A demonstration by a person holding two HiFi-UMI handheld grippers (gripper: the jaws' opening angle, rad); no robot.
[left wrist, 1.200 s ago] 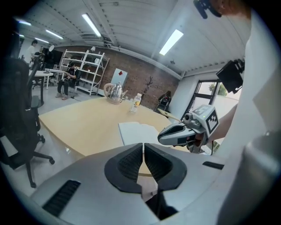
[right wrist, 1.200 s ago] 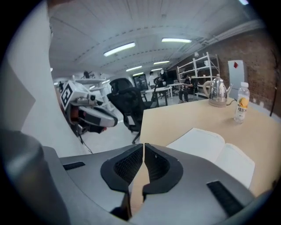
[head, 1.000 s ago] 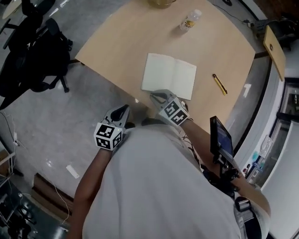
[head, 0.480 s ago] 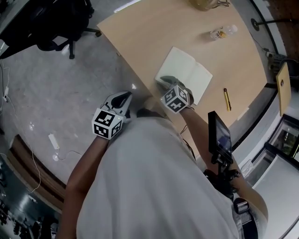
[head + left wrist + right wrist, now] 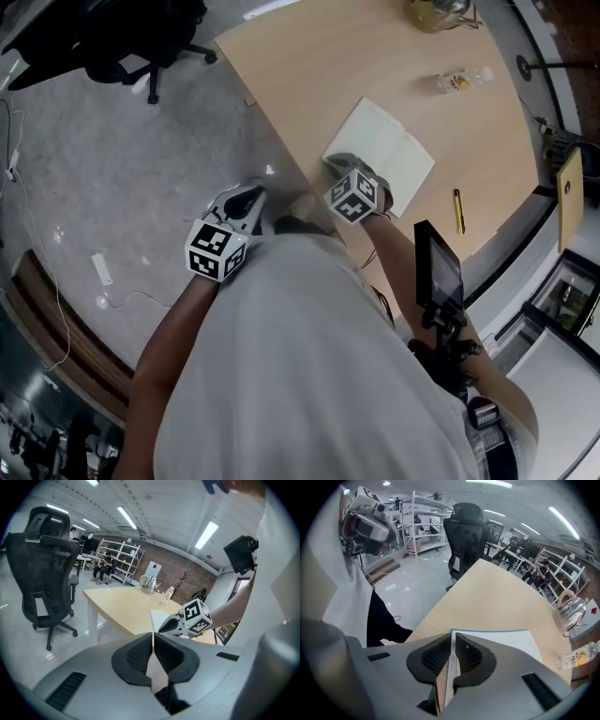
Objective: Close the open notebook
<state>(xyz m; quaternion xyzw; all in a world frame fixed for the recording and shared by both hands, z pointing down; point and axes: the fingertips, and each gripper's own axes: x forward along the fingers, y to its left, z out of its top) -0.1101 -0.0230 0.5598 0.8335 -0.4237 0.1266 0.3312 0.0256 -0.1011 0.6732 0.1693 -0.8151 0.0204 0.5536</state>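
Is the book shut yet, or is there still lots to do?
Nothing is done yet: the notebook lies open and flat on the table. In hand: the right gripper is at its near edge, jaws just opened a slit; I cannot tell if a page is between them. The left gripper is shut, off the table. Left: lift one side and fold it over.
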